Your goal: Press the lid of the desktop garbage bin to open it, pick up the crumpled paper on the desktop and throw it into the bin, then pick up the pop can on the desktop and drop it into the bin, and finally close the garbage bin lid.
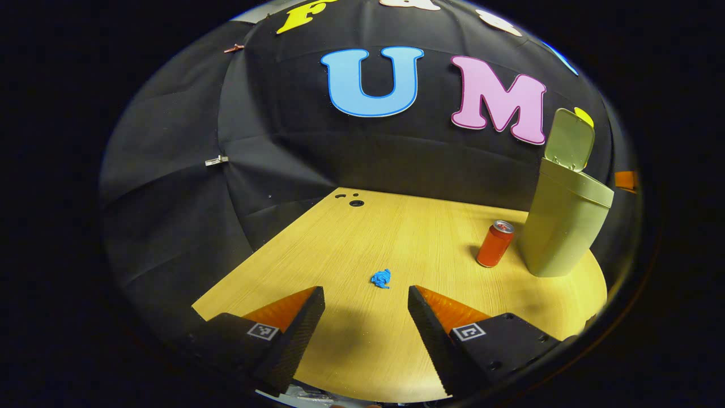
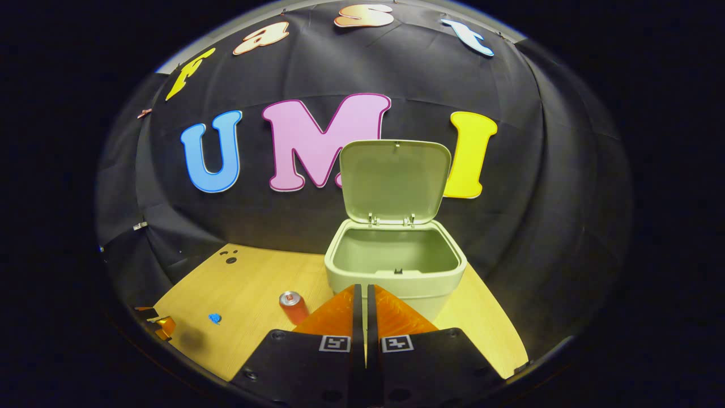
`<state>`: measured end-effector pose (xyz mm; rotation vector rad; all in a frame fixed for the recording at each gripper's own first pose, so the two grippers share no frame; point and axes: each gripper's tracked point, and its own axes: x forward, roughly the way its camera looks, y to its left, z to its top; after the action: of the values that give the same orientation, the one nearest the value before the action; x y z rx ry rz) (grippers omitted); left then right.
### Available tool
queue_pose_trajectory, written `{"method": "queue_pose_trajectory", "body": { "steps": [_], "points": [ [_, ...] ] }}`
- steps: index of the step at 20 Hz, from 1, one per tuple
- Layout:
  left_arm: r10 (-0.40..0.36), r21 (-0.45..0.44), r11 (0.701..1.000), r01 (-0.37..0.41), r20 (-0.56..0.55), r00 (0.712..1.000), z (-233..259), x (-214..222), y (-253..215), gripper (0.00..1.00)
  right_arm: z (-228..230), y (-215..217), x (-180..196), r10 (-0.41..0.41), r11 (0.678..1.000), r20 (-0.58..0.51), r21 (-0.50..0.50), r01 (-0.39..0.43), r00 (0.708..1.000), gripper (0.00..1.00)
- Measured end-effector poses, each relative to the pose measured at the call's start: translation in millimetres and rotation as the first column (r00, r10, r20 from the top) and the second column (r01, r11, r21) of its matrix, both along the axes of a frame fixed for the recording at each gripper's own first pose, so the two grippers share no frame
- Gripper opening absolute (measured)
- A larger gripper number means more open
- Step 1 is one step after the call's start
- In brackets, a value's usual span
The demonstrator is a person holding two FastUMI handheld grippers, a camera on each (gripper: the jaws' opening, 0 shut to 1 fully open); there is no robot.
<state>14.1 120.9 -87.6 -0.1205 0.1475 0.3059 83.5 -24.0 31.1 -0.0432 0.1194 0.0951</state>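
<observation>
Nearest the lens in the left gripper view we find the left gripper [image 1: 366, 300], its fingers spread wide with nothing between them, hovering above the table [image 1: 340, 243]. In the right gripper view the right gripper [image 2: 362, 300] sits closest, its fingers pressed together with only a thin slit between them and nothing held; it points at the front wall of the bin [image 2: 396, 283].

We record the bin as open. Its lid [image 2: 393, 181] stands upright on hinges at the rear rim, and the inside, as far as we can see into it, holds nothing. The bin is pale green, smooth plastic, a rounded-corner box that narrows toward its base. It stands near the right rear of the table, close to the black cloth wall [image 2: 538, 198].

The table is light wood-grain laminate with a straight left edge and small dark holes near its rear left corner. Most of its surface is bare around the smaller things.

The can [image 1: 495, 243] is red with a silver top, a cylinder standing upright just left of the bin and apart from it. The paper [image 1: 382, 278] is a small blue crumpled wad lying on the table ahead of the left gripper, well apart from can and bin, and not touched by either finger.
</observation>
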Motion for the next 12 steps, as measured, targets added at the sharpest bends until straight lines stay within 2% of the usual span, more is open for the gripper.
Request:
{"method": "queue_pose_trajectory", "body": {
  "steps": [2,3,4,6,7,8,9,12],
  "points": [
    [-0.012,0.009,1.000,0.012,-0.011,1.000,-4.0,2.6,0.4,0.95,-14.7,-0.9,-12.6,-0.001,1.000,-0.031,0.006,0.001,1.000,0.05],
    [-0.017,0.019,1.000,0.017,-0.020,1.000,-5.6,3.7,1.3,0.95,-22.6,-1.8,-18.7,-0.003,1.000,-0.049,0.007,0.003,0.999,0.10],
    [-0.025,0.027,0.999,0.026,-0.029,0.999,-8.2,4.9,-0.5,0.95,-29.8,-1.5,-23.7,-0.002,1.000,-0.066,0.009,0.003,0.998,0.05],
    [-0.048,0.027,0.998,0.049,-0.034,0.998,-9.8,7.8,-4.0,0.95,-38.4,-3.1,-32.7,-0.005,1.000,-0.087,0.013,0.006,0.996,0.10],
    [-0.062,0.021,0.998,0.062,-0.034,0.998,-9.8,9.2,-6.1,0.95,-42.9,-3.8,-36.9,-0.009,1.000,-0.093,0.016,0.010,0.996,0.05],
    [-0.074,0.011,0.997,0.074,-0.035,0.997,-11.9,11.1,-8.1,0.99,-48.4,-5.0,-40.9,-0.015,1.000,-0.103,0.017,0.017,0.995,0.05],
    [-0.084,-0.004,0.996,0.084,-0.036,0.996,-13.1,15.2,-9.5,0.95,-54.6,-6.6,-43.3,-0.018,1.000,-0.117,0.020,0.020,0.993,0.06],
    [-0.094,-0.016,0.995,0.094,-0.036,0.995,-13.8,30.3,-8.0,0.95,-75.7,-8.3,-56.9,-0.030,0.999,-0.166,0.028,0.035,0.986,0.06]
  ]
}}
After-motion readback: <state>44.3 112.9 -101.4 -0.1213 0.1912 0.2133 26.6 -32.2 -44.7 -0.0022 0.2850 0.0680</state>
